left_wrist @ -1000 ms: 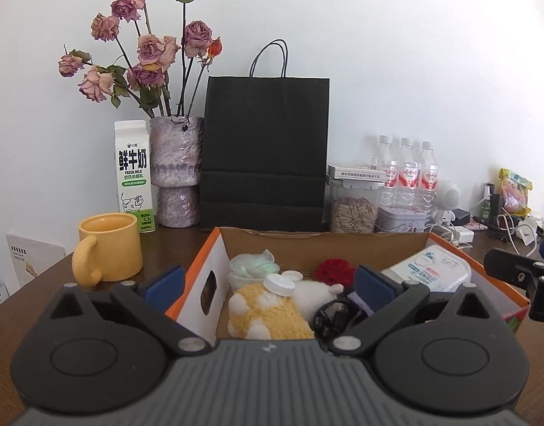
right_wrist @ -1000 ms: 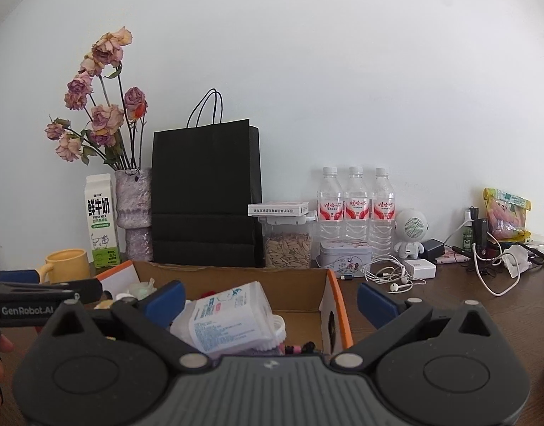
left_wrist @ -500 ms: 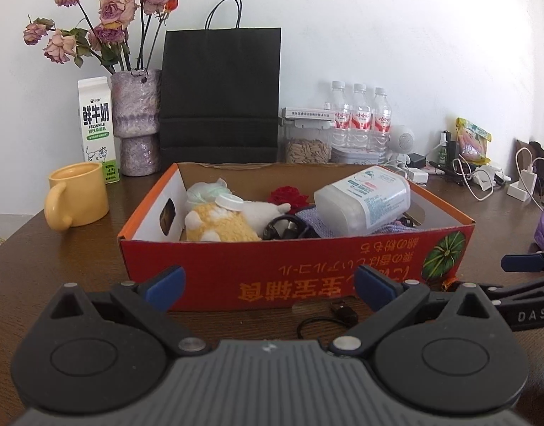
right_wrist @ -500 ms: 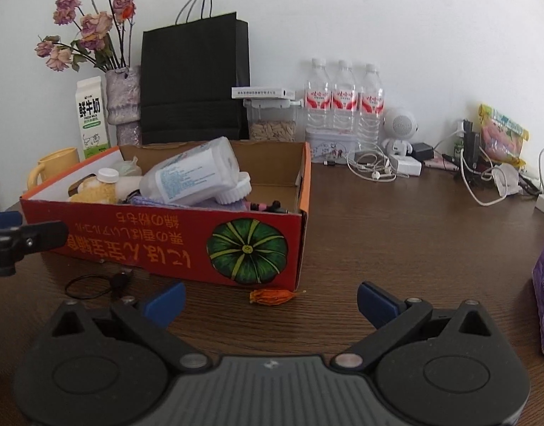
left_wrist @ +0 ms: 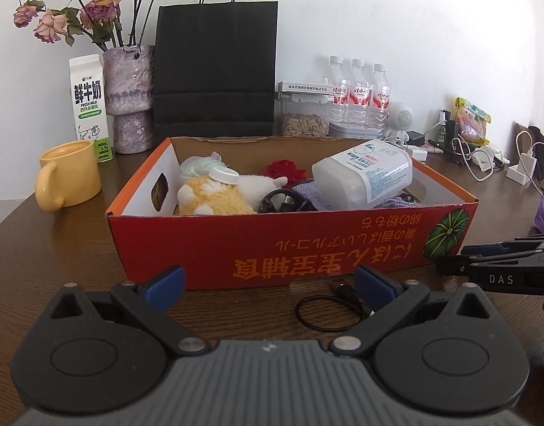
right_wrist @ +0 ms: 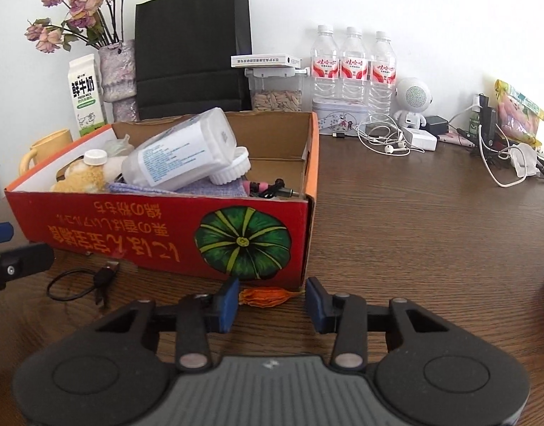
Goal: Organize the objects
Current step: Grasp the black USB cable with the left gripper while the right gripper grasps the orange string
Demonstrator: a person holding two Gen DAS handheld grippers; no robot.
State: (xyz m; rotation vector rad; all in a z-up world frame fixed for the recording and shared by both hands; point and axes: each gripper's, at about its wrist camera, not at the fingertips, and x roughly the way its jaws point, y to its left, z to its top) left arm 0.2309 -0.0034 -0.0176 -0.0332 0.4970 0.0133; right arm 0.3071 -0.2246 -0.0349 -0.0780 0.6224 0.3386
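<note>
**Two grippers close in on clutter at the foot of a red box**

A red cardboard box (left_wrist: pixel 289 248) printed with a green pumpkin sits on a dark wooden table (right_wrist: pixel 431 220), and both hand-held grippers work along its near wall. The right gripper (right_wrist: pixel 272 301) is low on the table by the box's pumpkin corner, its blue-padded fingers (right_wrist: pixel 227 303) narrowed to a small gap on either side of a small orange tassel (right_wrist: pixel 268 297) that lies on the wood just in front of the box; the pads are beside the tassel and whether they touch it cannot be told. The left gripper (left_wrist: pixel 268 282) faces the box's long front wall with its fingers spread wide and nothing between them. A looped black cable (left_wrist: pixel 328 310) with a plug lies on the table in front of the box, just inside the left gripper's right-hand finger.

Inside the box, a large white plastic jar (left_wrist: pixel 364 181) lies on its side toward the right end, on a purple cloth (right_wrist: pixel 179 189). A yellow-and-white plush toy (left_wrist: pixel 215 195) rests at the left end, with a red flower (left_wrist: pixel 284 170) behind it. Behind the box stand a black paper bag (left_wrist: pixel 215 67), a vase of dried roses (left_wrist: pixel 129 96), a milk carton (left_wrist: pixel 89 106) and three water bottles (right_wrist: pixel 353 67). A yellow mug (left_wrist: pixel 67 175) stands to the box's left.
</note>
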